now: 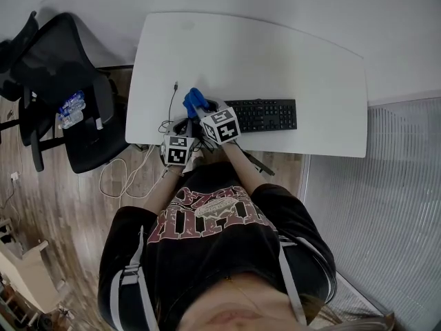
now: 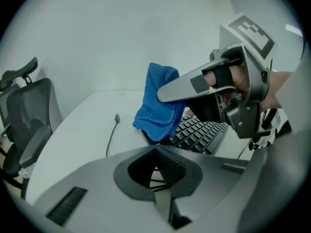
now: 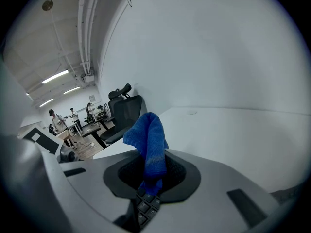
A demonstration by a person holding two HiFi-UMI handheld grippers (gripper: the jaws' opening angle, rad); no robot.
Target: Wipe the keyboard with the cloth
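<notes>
Clamping cloth (image 3: 146, 135) in right gripper (image 3: 148, 177) jaws over keyboard (image 1: 265, 114); holding left gripper (image 2: 156, 166) jaws together, empty; risking cloth slipping from narrow pinch.

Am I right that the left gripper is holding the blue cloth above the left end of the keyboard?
No, the right gripper holds the cloth above the left end of the keyboard; the right gripper view shows its jaws clamping it.

open table (image 1: 275, 54) behind keyboard (image 1: 265, 114), cable (image 1: 171, 102) at left
</notes>
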